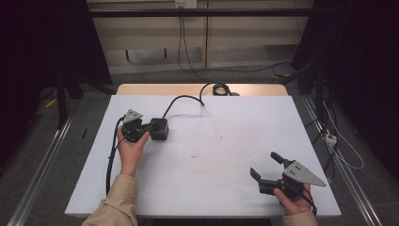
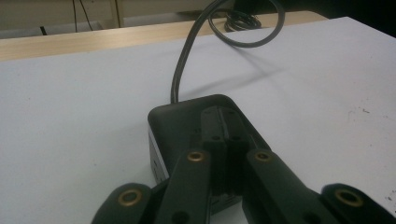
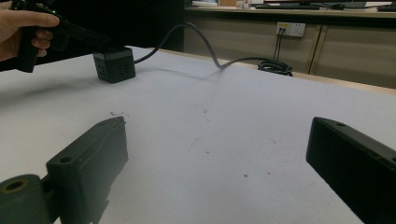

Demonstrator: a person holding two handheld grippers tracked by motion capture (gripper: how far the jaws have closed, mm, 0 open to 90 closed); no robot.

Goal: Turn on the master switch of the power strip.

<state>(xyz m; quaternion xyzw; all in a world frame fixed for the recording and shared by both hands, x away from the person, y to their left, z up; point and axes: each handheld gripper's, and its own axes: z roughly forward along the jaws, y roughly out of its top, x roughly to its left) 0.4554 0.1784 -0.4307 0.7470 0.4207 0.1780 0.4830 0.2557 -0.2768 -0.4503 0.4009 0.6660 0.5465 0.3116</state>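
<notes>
Contact between the left gripper (image 1: 149,126) and the black power cube (image 1: 160,128) is seen at about ten o'clock on the white table (image 1: 211,155). In the left gripper view the jaws are closed together and rested on the cube's top (image 2: 187,114), pressing rather than clamping; no grip around it can be made out. The step in hand is judged to be a push or a steadying of the cube. Next, a firm, level press would be needed so the cube is not tipped by its cord (image 1: 181,100), which trails toward twelve o'clock. The left hand (image 1: 131,149) is extended forward, wrist level. The right gripper (image 1: 267,168) is held wide and empty at four o'clock, jaws aimed toward ten.
</notes>
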